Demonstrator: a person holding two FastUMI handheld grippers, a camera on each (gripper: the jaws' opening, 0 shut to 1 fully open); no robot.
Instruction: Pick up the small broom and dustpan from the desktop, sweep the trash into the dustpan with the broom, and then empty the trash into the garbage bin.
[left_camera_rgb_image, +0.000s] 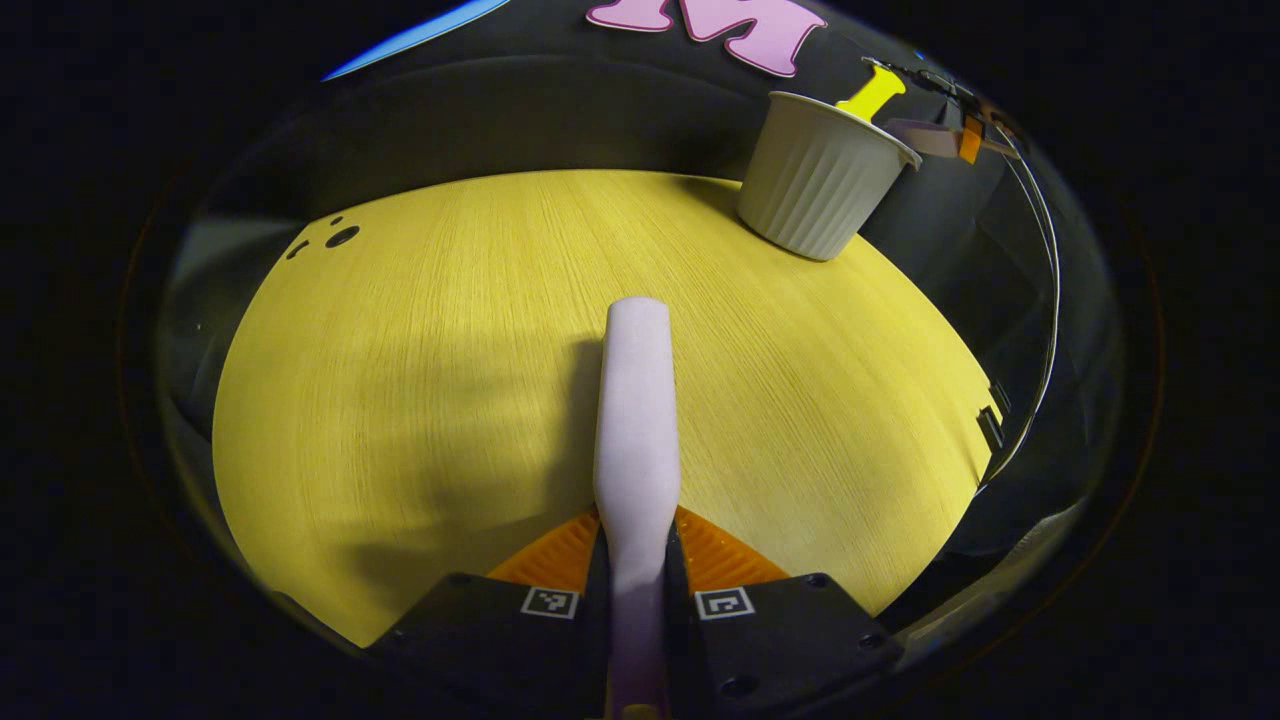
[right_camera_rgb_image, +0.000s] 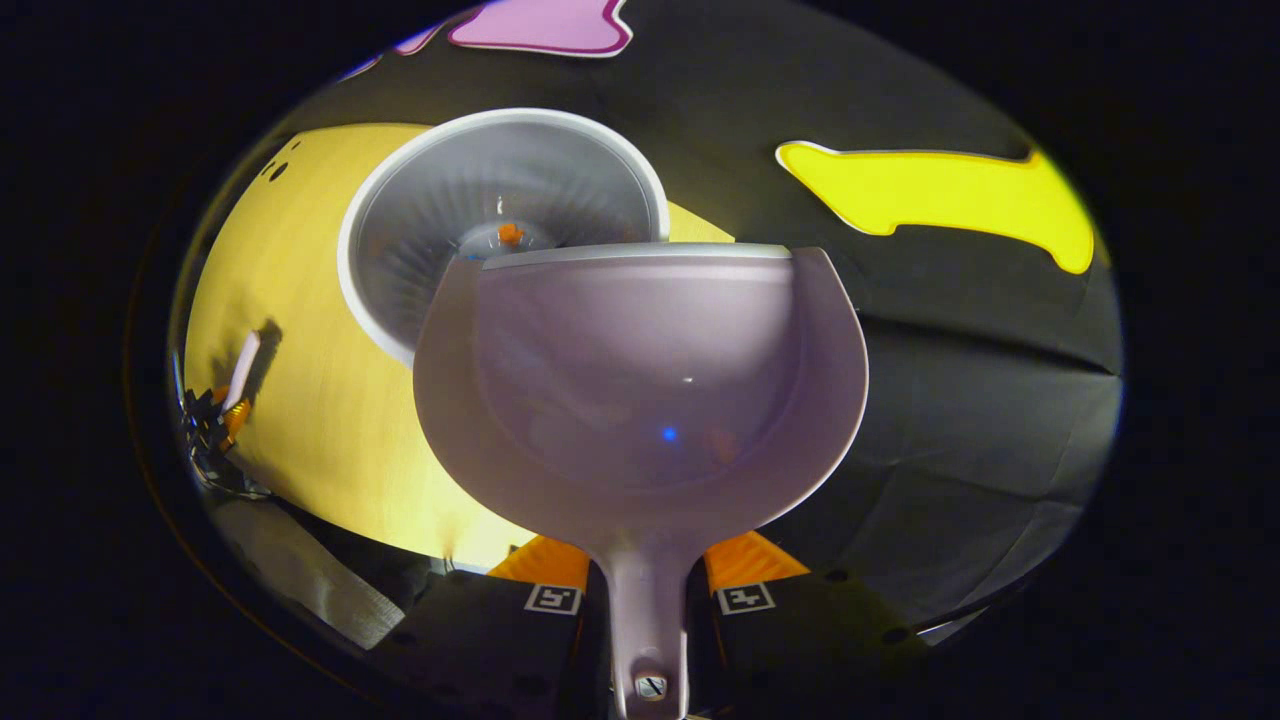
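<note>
Right gripper (right_camera_rgb_image: 648, 590), clamped on the dustpan (right_camera_rgb_image: 640, 380) handle, holds it at the bin (right_camera_rgb_image: 500, 215) rim; tip steeply so trash falls inside. Left gripper (left_camera_rgb_image: 637, 565) grips the broom (left_camera_rgb_image: 636, 420) over the desk (left_camera_rgb_image: 400, 400).

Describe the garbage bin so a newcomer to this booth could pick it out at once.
Start from the yellow wood-grain desktop and follow it to its far edge by the black cloth wall. There stands the garbage bin, a pale, ribbed, round tub that widens to a rolled rim. In the right gripper view the pale dustpan hangs at its open mouth.
</note>
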